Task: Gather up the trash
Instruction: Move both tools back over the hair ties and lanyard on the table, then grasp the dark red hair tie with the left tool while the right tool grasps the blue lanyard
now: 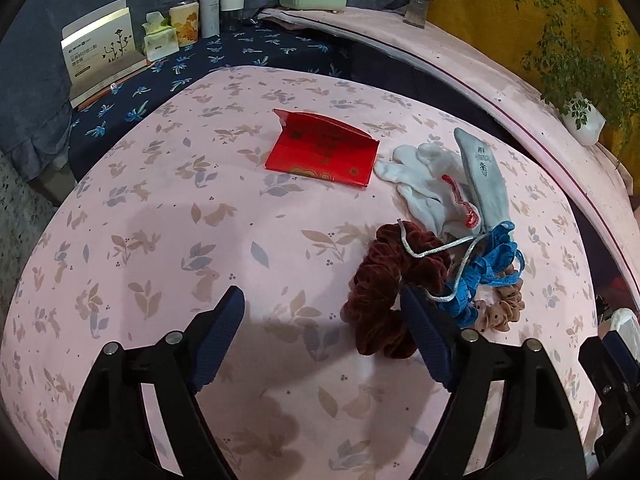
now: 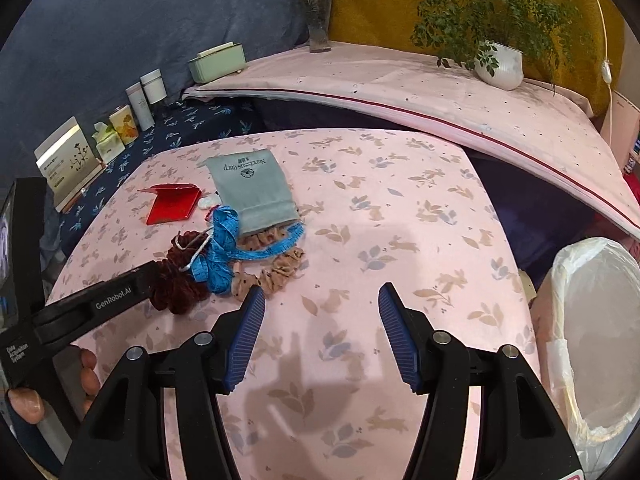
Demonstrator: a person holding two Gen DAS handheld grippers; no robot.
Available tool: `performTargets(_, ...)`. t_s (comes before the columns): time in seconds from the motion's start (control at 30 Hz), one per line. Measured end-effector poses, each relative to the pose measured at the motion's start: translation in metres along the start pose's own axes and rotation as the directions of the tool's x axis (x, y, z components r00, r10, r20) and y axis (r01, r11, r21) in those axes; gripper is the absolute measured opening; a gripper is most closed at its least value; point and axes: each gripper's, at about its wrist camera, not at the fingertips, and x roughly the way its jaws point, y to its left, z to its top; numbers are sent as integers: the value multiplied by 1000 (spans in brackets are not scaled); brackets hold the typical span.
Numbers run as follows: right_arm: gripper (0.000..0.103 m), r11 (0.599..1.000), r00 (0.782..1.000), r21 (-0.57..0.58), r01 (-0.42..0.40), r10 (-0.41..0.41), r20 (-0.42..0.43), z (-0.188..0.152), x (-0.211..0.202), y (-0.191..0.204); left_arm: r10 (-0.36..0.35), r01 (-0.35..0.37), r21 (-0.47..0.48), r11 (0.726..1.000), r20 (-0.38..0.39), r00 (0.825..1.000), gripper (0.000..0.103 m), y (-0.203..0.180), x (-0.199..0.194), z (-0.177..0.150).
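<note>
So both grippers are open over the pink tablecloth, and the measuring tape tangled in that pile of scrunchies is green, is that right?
Not quite: the measuring tape is blue, not green, as the right wrist view shows. The rest holds: the left gripper and right gripper are open over the pink tablecloth, and the tape is tangled in the pile of scrunchies.

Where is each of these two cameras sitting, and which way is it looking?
Left wrist: rides the left tongs, looking down at a pink tablecloth; its open blue-padded fingers show.
Right wrist: rides the right tongs, facing the same table with a lined bin beside; a hand and the left tongs show.
Both share the red envelope, blue tape and dark red scrunchie.
</note>
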Motion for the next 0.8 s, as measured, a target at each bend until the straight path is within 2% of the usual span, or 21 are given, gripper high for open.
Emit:
performTargets(0.3,58,999,1000,-39,-13,12,-12,22,29,32,-64,65,34,997,-55,996,58,-5,23,6)
performTargets(0.57,54,998,997,-45,-53,51,-50,29,53,51,-128,131,54,990,-68,989,22,-3,22,6)
performTargets(0.63,49,997,996,-51,-65,62,-59,30,59,57,-134,138,52,989,-66,989,18,-3,20,6)
performTargets(0.8,39,995,992,-55,-88,83,-90,29,74,63,-145,147,35,989,-65,987,16,0,16,5)
